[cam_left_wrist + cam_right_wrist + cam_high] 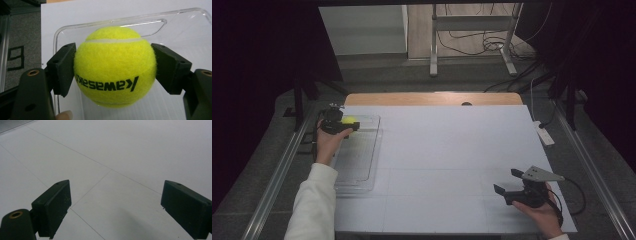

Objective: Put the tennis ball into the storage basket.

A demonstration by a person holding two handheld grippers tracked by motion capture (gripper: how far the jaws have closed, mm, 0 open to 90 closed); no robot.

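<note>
A yellow tennis ball [115,66] with black lettering is clamped between the two black jaws of my left gripper [113,67], both pads pressing its sides. In the high view the left gripper [343,124] holds the ball [349,120] over the far end of a clear plastic tray [362,165] at the table's left side. The tray's rim [140,20] shows behind the ball. My right gripper [508,181] rests near the front right of the table, its jaws wide apart with nothing between them; in its own view the right gripper [115,207] looks over bare white surface.
A white sheet [447,155] covers the tabletop, with a wooden edge [432,98] at the far side. A white power strip [544,134] lies at the right edge. Metal rails [277,175] run along both sides; a stand and cables [492,45] are on the floor beyond.
</note>
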